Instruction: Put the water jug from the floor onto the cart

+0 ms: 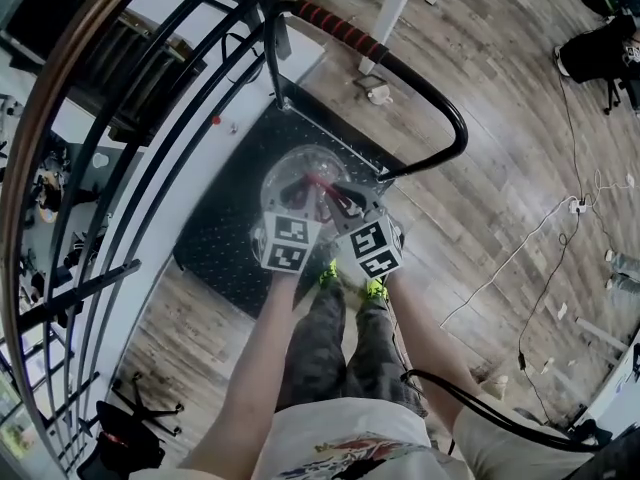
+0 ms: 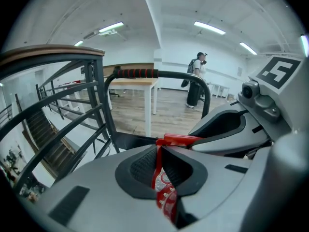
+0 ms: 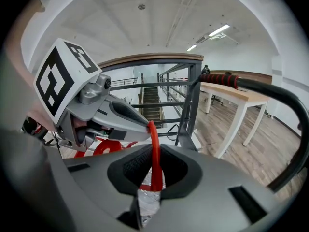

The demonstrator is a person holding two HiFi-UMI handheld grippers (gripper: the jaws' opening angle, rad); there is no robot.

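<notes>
The water jug (image 1: 290, 173) is a clear round bottle with a red carrying handle (image 1: 322, 186). In the head view it hangs over the cart's black studded deck (image 1: 225, 243); whether it touches the deck I cannot tell. My left gripper (image 1: 312, 192) and right gripper (image 1: 340, 200) meet side by side above the jug. In the left gripper view the left gripper (image 2: 161, 170) is shut on the red handle (image 2: 158, 174), with the right gripper's fingers (image 2: 227, 124) beside it. In the right gripper view the right gripper (image 3: 153, 170) is shut on the same red strap (image 3: 154, 151).
The cart's black push bar (image 1: 445, 108) with a red grip (image 1: 335, 28) curves round the far right. A dark stair railing (image 1: 120, 168) runs along the left. A white table leg (image 1: 385, 23) stands beyond. Cables and a power strip (image 1: 577, 206) lie at right. A person (image 2: 195, 83) stands far off.
</notes>
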